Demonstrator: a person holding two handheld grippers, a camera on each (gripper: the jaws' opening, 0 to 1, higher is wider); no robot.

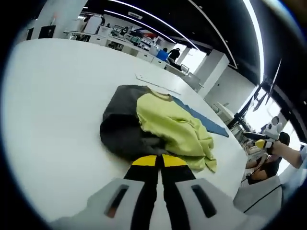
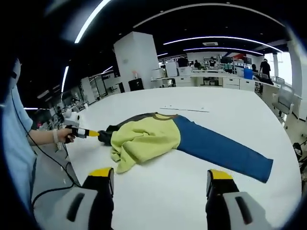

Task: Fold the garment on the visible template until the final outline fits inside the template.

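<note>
In the left gripper view, the left gripper [image 1: 159,160] comes up from the bottom middle of the frame. Its two yellow-tipped jaws are pressed close together, right at the near edge of the garment [image 1: 158,124]. It looks like they pinch the dark cloth there, but the spot is too small to be sure. The garment lies bunched up in the middle of the frame on the white table [image 1: 53,110]. It has a dark gray part on the left, a yellow-green part on top, and a blue part going off to the right. The right gripper [image 1: 261,140] shows far off at the right edge, held in a hand, well apart from the cloth. In the right gripper view, the right gripper [image 2: 160,175] has its jaws wide apart at the bottom of the frame, and there is nothing between them. The garment [image 2: 163,136] lies in the middle, with bare table between it and the jaws. Its long side runs from left to lower right, and the blue sleeve [image 2: 220,148] stretches toward the right edge. The left gripper [image 2: 91,133] touches the dark end at the left. So the free right gripper is nearer the blue sleeve end, which I think should be folded in next.
</note>
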